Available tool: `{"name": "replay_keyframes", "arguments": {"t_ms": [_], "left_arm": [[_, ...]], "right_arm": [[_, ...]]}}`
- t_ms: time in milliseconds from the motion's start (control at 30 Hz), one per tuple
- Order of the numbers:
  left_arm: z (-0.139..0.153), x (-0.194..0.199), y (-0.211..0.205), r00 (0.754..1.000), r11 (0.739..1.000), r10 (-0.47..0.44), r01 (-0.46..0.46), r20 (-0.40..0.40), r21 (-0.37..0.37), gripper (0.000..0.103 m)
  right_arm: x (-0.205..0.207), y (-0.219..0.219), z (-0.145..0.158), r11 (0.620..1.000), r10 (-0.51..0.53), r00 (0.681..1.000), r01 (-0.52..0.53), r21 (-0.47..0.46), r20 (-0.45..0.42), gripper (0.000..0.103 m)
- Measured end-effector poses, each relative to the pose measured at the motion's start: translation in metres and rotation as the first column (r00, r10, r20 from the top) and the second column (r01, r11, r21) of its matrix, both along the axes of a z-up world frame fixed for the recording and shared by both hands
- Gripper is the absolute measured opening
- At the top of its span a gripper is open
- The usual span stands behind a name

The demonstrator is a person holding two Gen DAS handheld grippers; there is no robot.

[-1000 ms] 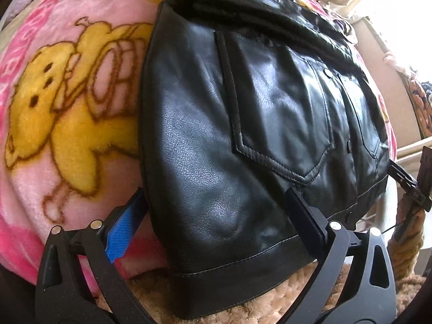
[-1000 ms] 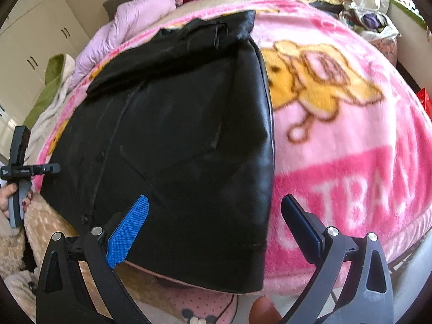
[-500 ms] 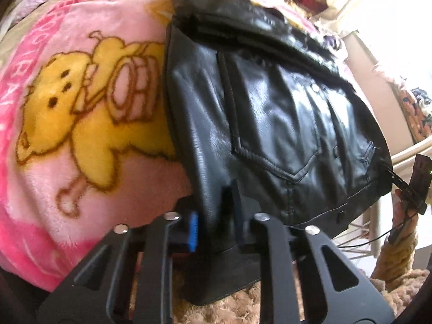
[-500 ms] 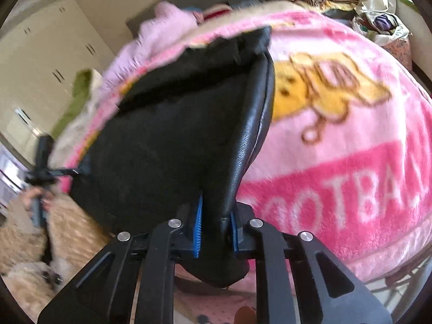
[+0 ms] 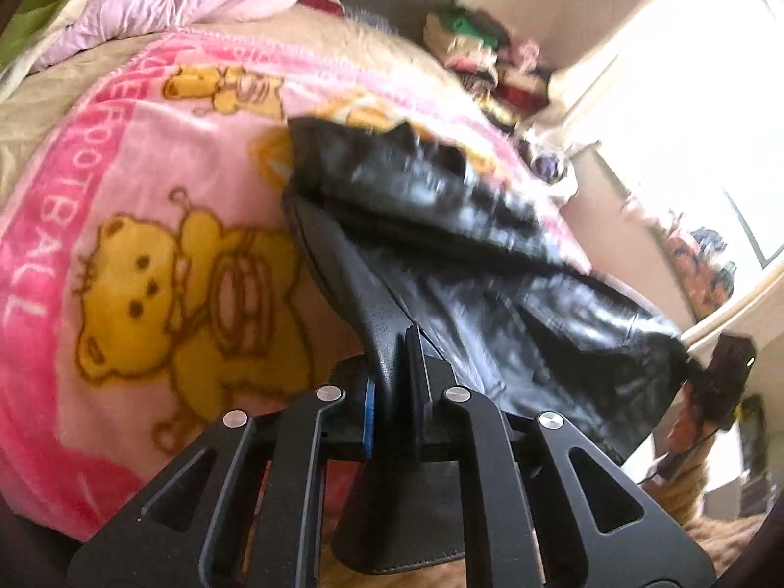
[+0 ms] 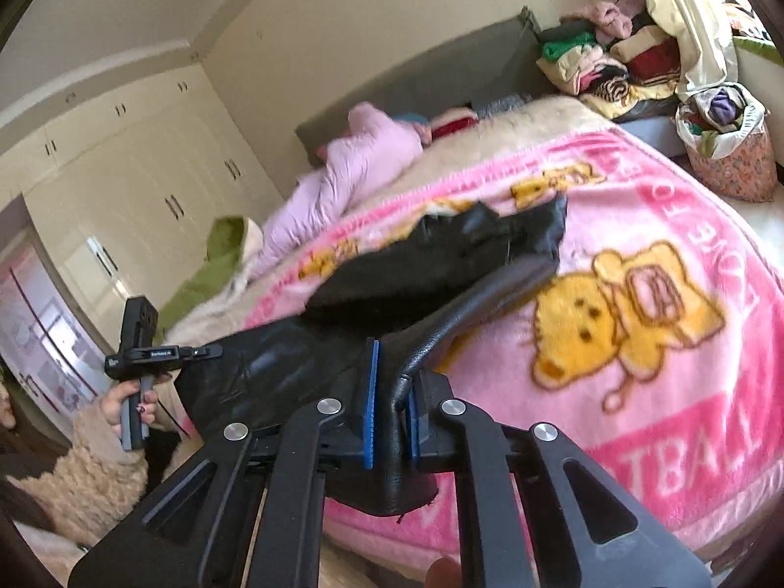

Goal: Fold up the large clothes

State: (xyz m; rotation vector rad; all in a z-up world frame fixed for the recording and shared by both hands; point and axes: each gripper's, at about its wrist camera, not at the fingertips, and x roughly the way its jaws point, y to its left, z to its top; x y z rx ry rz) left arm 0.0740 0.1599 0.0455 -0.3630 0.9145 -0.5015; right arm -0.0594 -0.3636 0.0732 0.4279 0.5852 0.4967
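A black leather jacket [image 5: 490, 255] lies on a pink bear-print blanket [image 5: 147, 206], its near hem raised off the bed. My left gripper [image 5: 392, 392] is shut on one hem corner, which hangs down between the pads. In the right wrist view the jacket [image 6: 274, 367] stretches leftward, and my right gripper [image 6: 391, 402] is closing with the other hem corner pinched between its blue pads [image 6: 370, 392]. The left gripper [image 6: 142, 353] shows there in a person's hand, gripping the jacket's far corner. The collar end [image 6: 490, 230] rests crumpled on the blanket [image 6: 637, 392].
A pale pink puffer coat [image 6: 353, 166] and a green garment [image 6: 215, 264] lie at the bed's head. Stacked clothes [image 6: 612, 63] and a full floral bag [image 6: 725, 147] stand beyond the bed. White wardrobes [image 6: 147, 171] line the left wall. A bright window [image 5: 686, 98] is at the right.
Both grippers went from wide open around the hem to shut on it, then lifted it. The jacket's lower half now rises off the blanket and both views tilt up toward the room.
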Motion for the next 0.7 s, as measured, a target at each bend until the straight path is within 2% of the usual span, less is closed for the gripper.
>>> {"name": "replay_keyframes", "arguments": {"t_ms": [167, 267, 333, 500, 700], "left_arm": [[0.009, 0.029, -0.001, 0.998, 0.996, 0.061, -0.058, 0.026, -0.074, 0.004], [0.015, 0.039, -0.004, 0.996, 0.994, 0.076, -0.072, 0.042, -0.085, 0.004], [0.019, 0.049, -0.007, 0.994, 0.992, 0.090, -0.085, 0.054, -0.091, 0.005], [0.026, 0.068, -0.015, 0.986, 0.987, 0.150, -0.145, 0.078, -0.075, 0.005], [0.029, 0.091, -0.027, 0.975, 0.981, 0.193, -0.189, 0.107, -0.047, 0.006]], "right_arm": [[0.020, -0.018, 0.005, 0.991, -0.077, 0.996, 0.081, 0.104, -0.042, 0.009], [0.038, -0.025, 0.007, 0.979, -0.102, 0.993, 0.112, 0.171, -0.065, 0.009], [0.049, -0.027, 0.010, 0.976, -0.117, 0.991, 0.128, 0.174, -0.069, 0.009], [0.079, -0.025, 0.019, 0.970, -0.143, 0.987, 0.154, 0.188, -0.074, 0.009], [0.126, -0.033, 0.014, 0.951, -0.181, 0.976, 0.205, 0.233, -0.120, 0.009]]}}
